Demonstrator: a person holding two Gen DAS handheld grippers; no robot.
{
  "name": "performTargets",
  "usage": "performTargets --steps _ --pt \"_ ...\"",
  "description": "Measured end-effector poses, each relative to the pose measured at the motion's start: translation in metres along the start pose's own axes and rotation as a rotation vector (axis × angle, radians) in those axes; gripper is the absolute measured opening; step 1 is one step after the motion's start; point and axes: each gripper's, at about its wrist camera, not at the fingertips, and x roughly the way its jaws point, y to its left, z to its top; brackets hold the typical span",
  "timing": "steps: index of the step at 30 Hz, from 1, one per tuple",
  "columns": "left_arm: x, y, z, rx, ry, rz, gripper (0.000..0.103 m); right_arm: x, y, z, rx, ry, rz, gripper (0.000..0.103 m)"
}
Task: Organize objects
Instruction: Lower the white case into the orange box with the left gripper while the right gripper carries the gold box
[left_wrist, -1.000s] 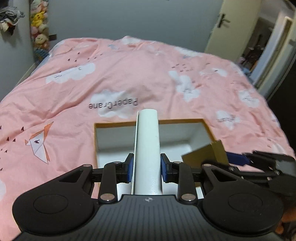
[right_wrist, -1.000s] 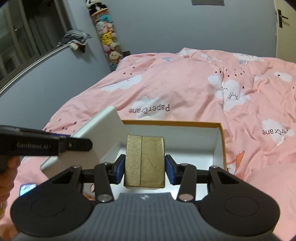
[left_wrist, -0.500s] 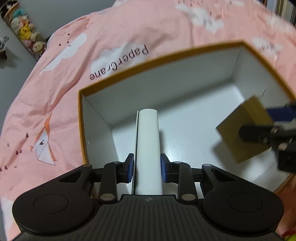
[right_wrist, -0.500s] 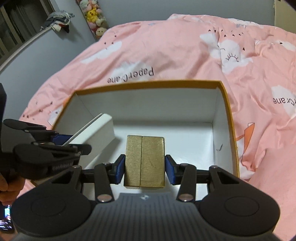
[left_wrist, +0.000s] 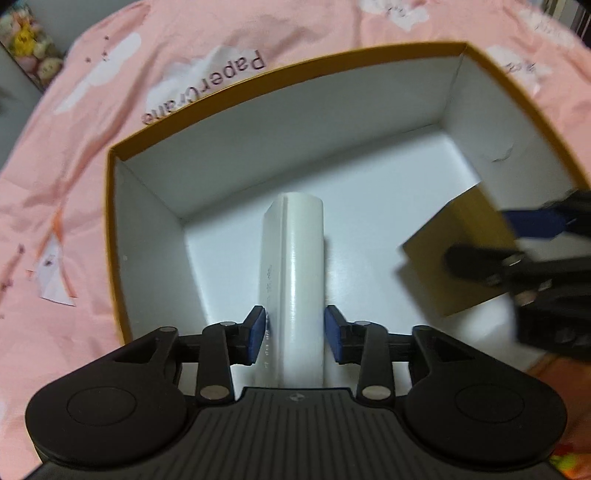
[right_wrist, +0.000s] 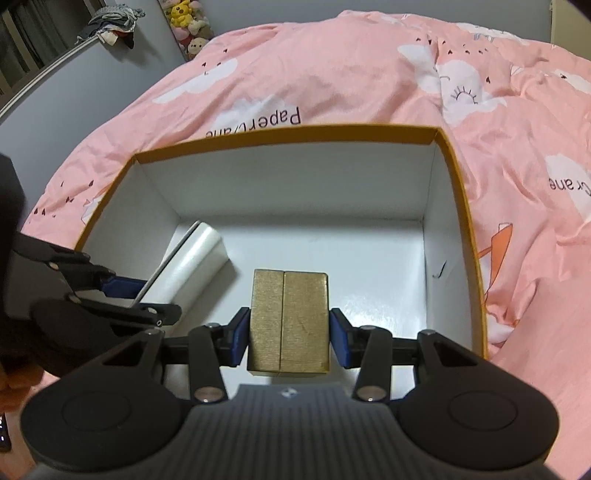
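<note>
Left gripper (left_wrist: 294, 334) clamps the white box (left_wrist: 293, 266) across its narrow faces, inside the open carton (left_wrist: 114, 236) toward 9 o'clock. Right gripper (right_wrist: 289, 336) clamps the gold box (right_wrist: 288, 317) toward 3 o'clock. Both appear rigid, light and smooth-skinned; side grips near the ends suit them, though the glossy white one may slip.

open box (right_wrist: 448, 206) on bed (right_wrist: 332, 74)
</note>
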Motion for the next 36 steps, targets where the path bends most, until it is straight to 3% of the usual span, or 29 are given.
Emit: performTargets --steps 3,5,13,17,23,26,28,36 --pt "-0.004 0.002 0.000 -0.003 -0.001 -0.078 0.044 0.003 0.002 -0.002 0.005 0.012 0.015 0.047" --pt "-0.007 0.001 0.000 0.023 -0.018 -0.087 0.044 0.004 0.003 -0.002 0.007 0.021 0.021 0.047" --pt "-0.009 -0.013 0.021 0.351 -0.167 -0.109 0.054 -0.001 -0.001 0.007 -0.025 0.022 -0.046 0.047" --pt "0.002 -0.032 0.034 0.518 -0.257 -0.065 0.054 -0.003 -0.009 0.010 -0.028 0.036 -0.063 0.047" --pt "0.028 -0.051 0.044 0.653 -0.194 -0.044 0.054 -0.001 -0.016 0.012 -0.011 0.063 -0.041 0.047" --pt "0.040 -0.050 0.044 0.654 -0.118 -0.063 0.054 0.003 -0.014 0.014 -0.022 0.070 -0.046 0.047" --pt "0.043 -0.049 0.040 0.673 -0.123 -0.051 0.047 0.006 -0.014 0.014 -0.021 0.078 -0.044 0.047" --pt "0.045 -0.041 0.027 0.690 -0.077 0.011 0.043 0.018 -0.007 0.017 -0.002 0.103 -0.004 0.047"
